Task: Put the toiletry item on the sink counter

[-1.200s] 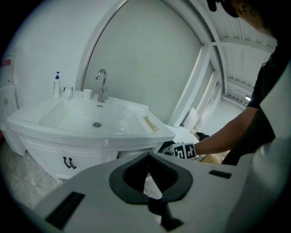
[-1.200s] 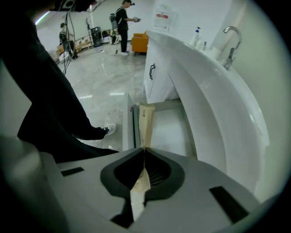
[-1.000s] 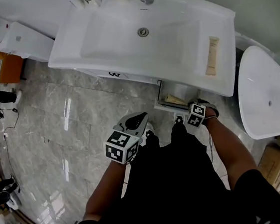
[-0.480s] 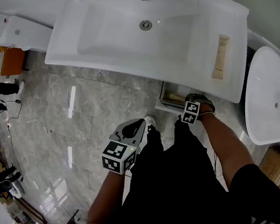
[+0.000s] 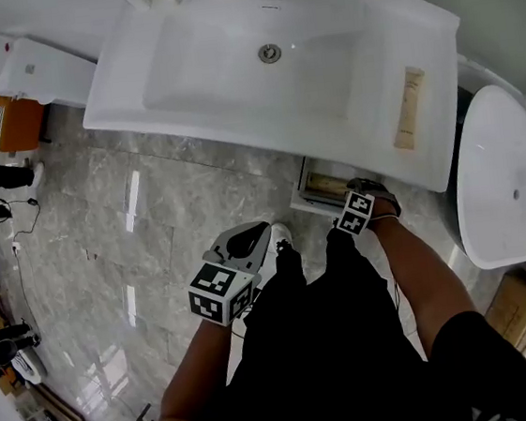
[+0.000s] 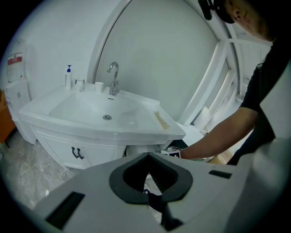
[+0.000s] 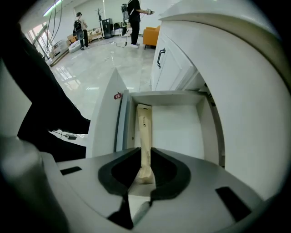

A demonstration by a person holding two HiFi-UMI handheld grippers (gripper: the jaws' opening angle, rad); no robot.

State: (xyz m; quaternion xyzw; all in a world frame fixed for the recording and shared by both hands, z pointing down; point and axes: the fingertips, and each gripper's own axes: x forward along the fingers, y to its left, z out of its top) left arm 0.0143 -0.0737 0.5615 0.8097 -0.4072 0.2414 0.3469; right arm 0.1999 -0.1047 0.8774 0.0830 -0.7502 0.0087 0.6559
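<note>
Two tubes show. Counter tube (image 5: 406,108) lies on the counter (image 5: 431,153), at 3 o'clock of the basin (image 5: 229,77). Drawer tube (image 7: 144,123) lies in the open drawer (image 7: 182,132), at 6 o'clock below the counter. Right gripper (image 7: 145,152) points down. Its jaws have just been opening and stand apart astride the drawer tube's near end. Left gripper (image 6: 146,157) has its jaws together, empty.
</note>
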